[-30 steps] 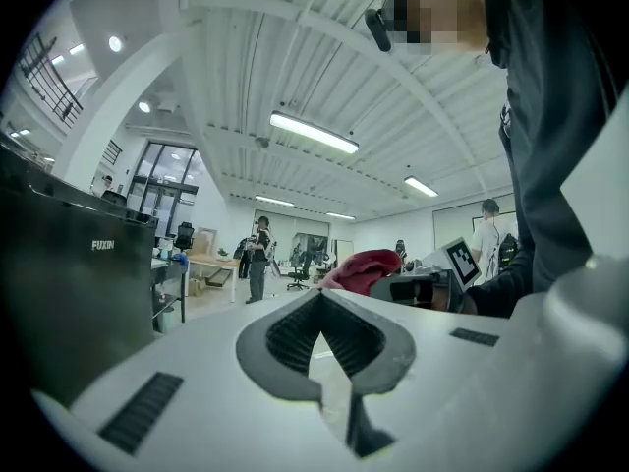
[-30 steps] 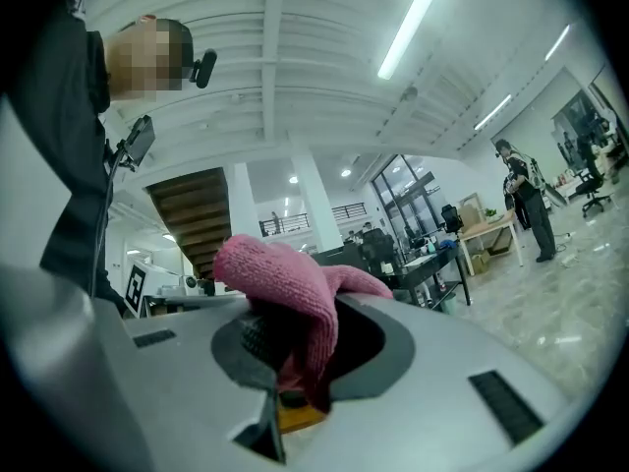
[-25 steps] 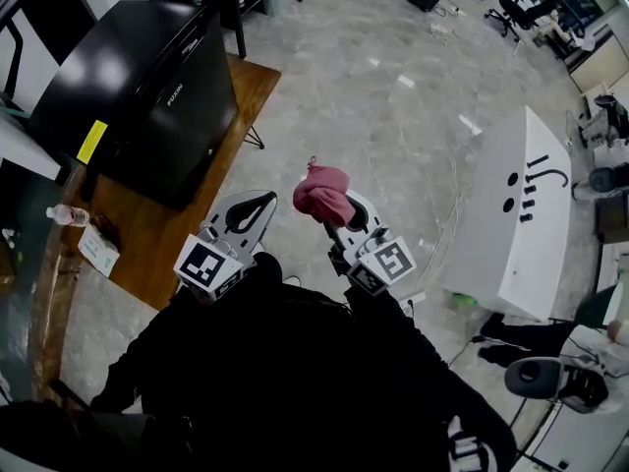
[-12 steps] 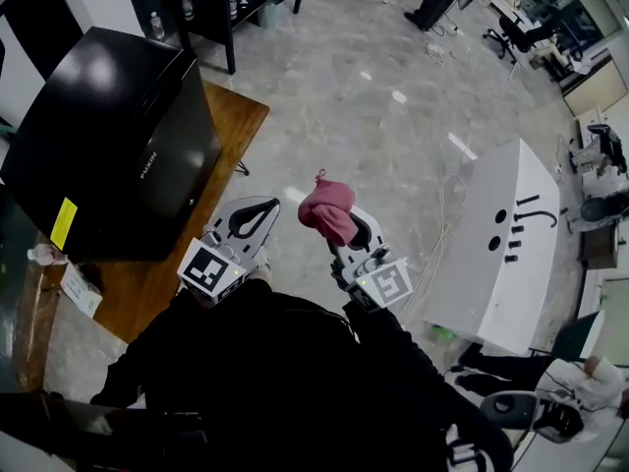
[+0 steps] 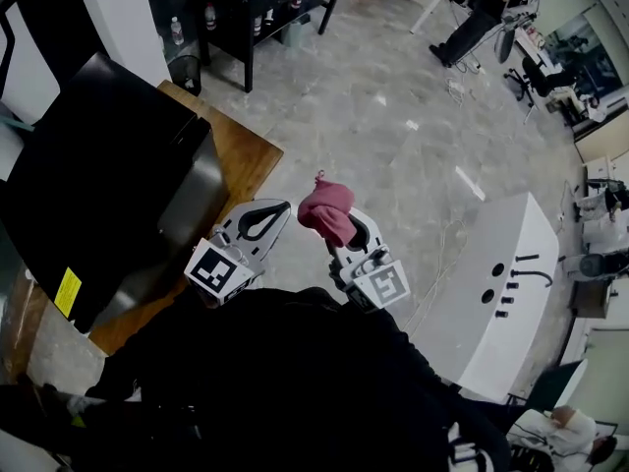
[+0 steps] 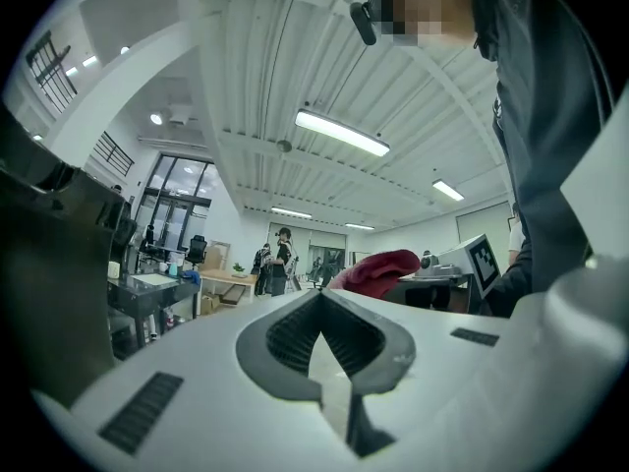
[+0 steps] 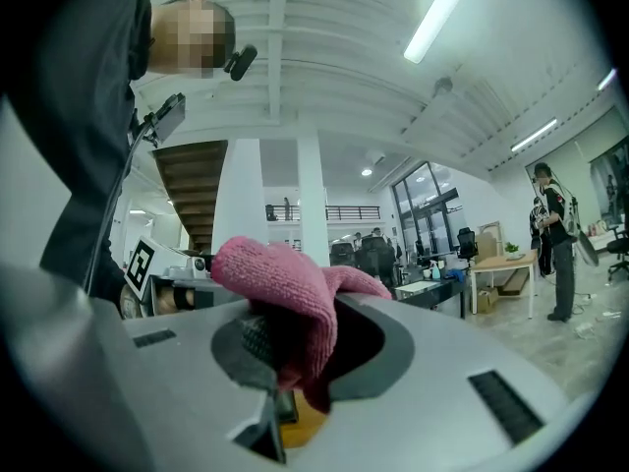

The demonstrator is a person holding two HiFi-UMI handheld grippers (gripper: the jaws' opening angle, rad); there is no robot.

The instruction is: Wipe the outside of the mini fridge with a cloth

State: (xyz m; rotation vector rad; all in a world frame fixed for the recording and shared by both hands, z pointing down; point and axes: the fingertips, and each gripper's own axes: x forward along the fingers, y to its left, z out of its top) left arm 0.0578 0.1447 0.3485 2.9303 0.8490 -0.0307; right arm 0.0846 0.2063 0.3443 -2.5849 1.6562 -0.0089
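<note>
The black mini fridge (image 5: 98, 185) stands on a wooden table (image 5: 241, 160) at the left of the head view, with a yellow sticker near its lower corner. My right gripper (image 5: 339, 226) is shut on a pink cloth (image 5: 326, 210), held above the floor to the right of the fridge and apart from it. In the right gripper view the pink cloth (image 7: 285, 298) bunches out of the jaws. My left gripper (image 5: 257, 222) is shut with nothing in it, close to the table's right corner. Its closed tips (image 6: 319, 303) point toward the room, with the fridge's dark side (image 6: 49, 293) at the left.
A white counter (image 5: 501, 303) with black marks stands to the right. A black shelf table (image 5: 260, 3) with bottles is at the back. People (image 5: 472, 13) and office chairs are far off at the upper right. Grey tiled floor (image 5: 393, 155) lies between the wooden table and the counter.
The view has swung so the fridge sits lower and nearer at the left. Both grippers keep the same hold and stay side by side, the cloth still in the right one.
</note>
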